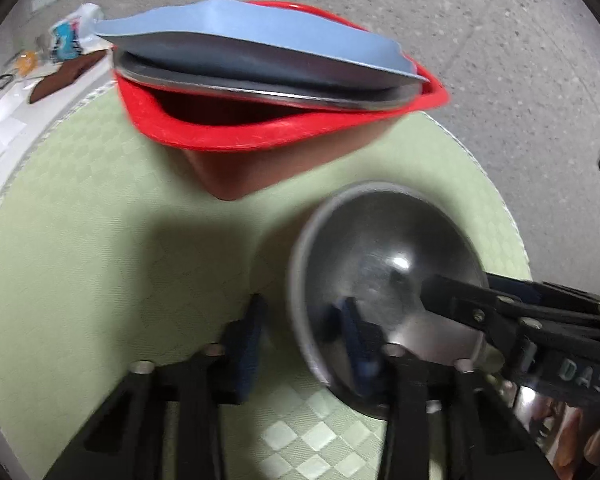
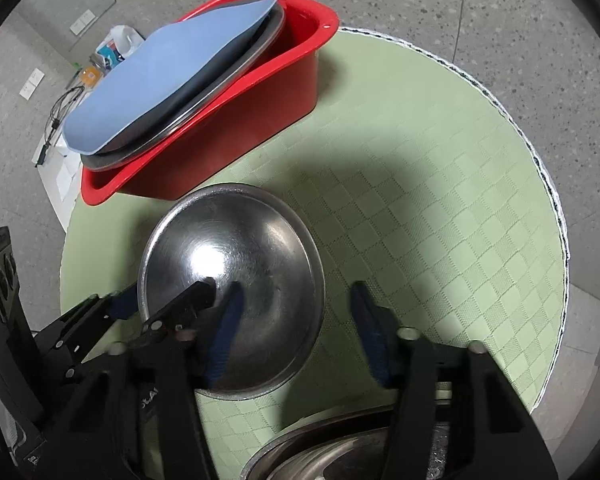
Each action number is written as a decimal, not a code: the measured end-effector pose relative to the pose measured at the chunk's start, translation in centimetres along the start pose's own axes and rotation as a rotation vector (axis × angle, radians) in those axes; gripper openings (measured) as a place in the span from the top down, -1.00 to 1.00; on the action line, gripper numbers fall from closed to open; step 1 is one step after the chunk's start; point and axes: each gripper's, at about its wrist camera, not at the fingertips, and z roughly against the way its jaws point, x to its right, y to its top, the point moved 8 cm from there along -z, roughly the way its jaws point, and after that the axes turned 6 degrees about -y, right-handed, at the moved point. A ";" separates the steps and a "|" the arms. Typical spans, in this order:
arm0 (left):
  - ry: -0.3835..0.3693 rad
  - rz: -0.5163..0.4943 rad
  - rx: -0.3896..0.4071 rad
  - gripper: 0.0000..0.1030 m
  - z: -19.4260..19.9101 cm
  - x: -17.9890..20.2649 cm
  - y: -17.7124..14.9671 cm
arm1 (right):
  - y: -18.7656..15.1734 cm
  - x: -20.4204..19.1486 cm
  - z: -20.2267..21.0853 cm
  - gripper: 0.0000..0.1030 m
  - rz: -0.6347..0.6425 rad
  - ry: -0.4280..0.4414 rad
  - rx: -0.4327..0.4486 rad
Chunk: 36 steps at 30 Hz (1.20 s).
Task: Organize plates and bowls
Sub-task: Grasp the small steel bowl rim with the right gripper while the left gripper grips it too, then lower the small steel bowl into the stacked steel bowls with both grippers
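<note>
Your left gripper (image 1: 300,340) is open. Its fingers sit on both sides of the rim of the steel bowl (image 1: 384,264). One blue pad is outside the bowl and the other is inside it. The pads look wide apart, so they are not squeezing the rim.

Your right gripper (image 2: 296,320) is open too. Its left finger (image 2: 228,320) is over the inside of the steel bowl (image 2: 236,272), and its right finger is out over the green mat (image 2: 440,200). You cannot tell if the left pad touches the bowl.

From the left wrist camera, you see the right gripper (image 1: 476,312) coming in from the right side, with its tip over the bowl. From the right wrist camera, you see the left gripper (image 2: 160,304) on the left, with its fingers at the bowl's rim.

The bowl is on the round green mat (image 1: 100,240), near you and just in front of the red tub (image 2: 260,112). The red tub (image 1: 260,132) is at the back of the mat. In it a steel plate (image 2: 204,104) leans at a tilt, and a blue plate (image 2: 160,80) lies on top of that.

Another steel dish (image 2: 320,456) shows at the bottom of the right wrist view, under the right gripper.

Beyond the mat is a gray speckled floor (image 1: 460,20). Some small things (image 2: 108,52) lie there, too small to tell.
</note>
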 end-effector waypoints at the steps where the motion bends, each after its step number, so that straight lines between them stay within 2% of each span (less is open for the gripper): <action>1: -0.007 -0.011 0.001 0.68 0.0 0.2 0.0 | 0.0 -0.2 0.0 0.45 0.008 0.008 -0.001; 3: 0.009 -0.040 0.011 0.70 0.0 0.8 0.1 | -0.1 -0.3 0.1 0.48 0.016 0.000 0.003; 7: 0.002 -0.026 0.029 0.70 0.4 0.6 0.2 | -0.1 -0.3 0.8 0.61 0.014 0.016 0.031; 11: -0.003 -0.032 0.063 0.70 2.0 1.4 -0.1 | -0.2 -0.6 2.0 0.63 0.029 0.021 0.066; 18: -0.043 -0.049 0.135 0.71 7.3 2.7 -1.0 | -0.8 -1.1 6.4 0.63 0.040 0.046 0.160; 25: -0.080 -0.138 0.221 0.70 12.2 6.5 -2.7 | -2.2 0.0 11.8 0.62 0.019 0.058 0.270; 30: -0.105 -0.206 0.222 0.70 13.0 9.5 -4.5 | -4.3 2.5 14.0 0.63 -0.025 0.043 0.310; 36: -0.120 -0.287 0.163 0.70 11.8 12.2 -7.2 | -7.6 6.1 14.0 0.62 -0.104 0.017 0.302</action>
